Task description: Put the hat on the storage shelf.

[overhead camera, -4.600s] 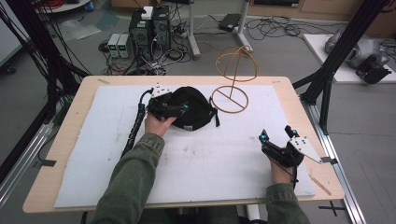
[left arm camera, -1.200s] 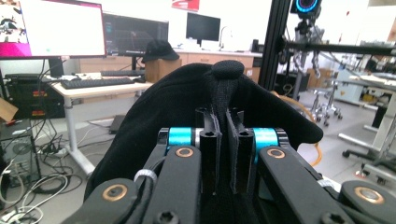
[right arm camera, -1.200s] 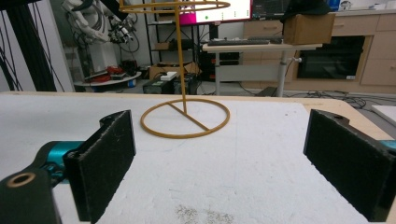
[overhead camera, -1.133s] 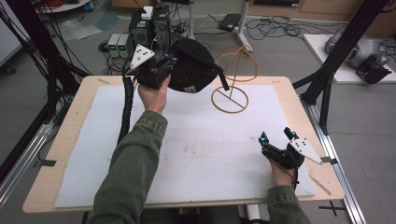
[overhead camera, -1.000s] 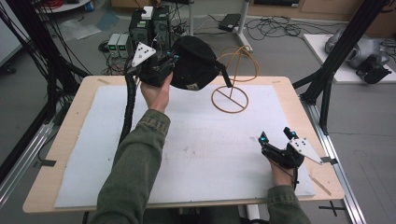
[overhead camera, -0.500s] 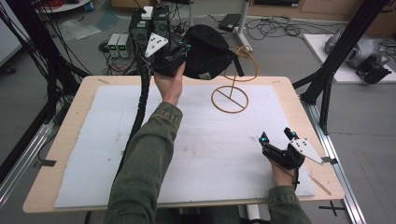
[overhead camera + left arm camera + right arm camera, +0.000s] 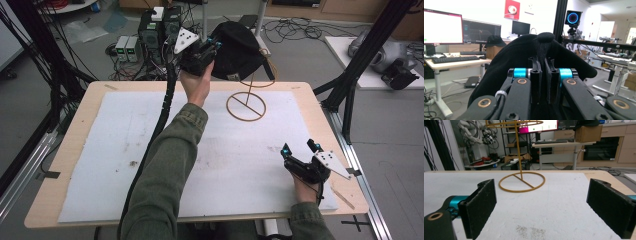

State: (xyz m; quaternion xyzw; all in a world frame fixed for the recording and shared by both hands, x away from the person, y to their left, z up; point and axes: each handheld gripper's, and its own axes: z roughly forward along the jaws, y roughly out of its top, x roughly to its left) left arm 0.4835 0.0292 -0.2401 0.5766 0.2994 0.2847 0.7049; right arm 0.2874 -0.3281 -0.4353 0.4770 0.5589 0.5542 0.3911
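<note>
Carrying step: black cap [image 7: 235,50] held aloft beyond the counter's [image 7: 90,107] far edge, just above the top ring of the wire hat stand [image 7: 246,105]. Left claw [image 7: 209,49] pinched tight on the cap's fabric; right claw [image 7: 300,148] spread wide, resting near the counter's front right. Crown up, long axis running roughly left to right, opening downward. Next, probably: centre over the stand, lower, release.
</note>
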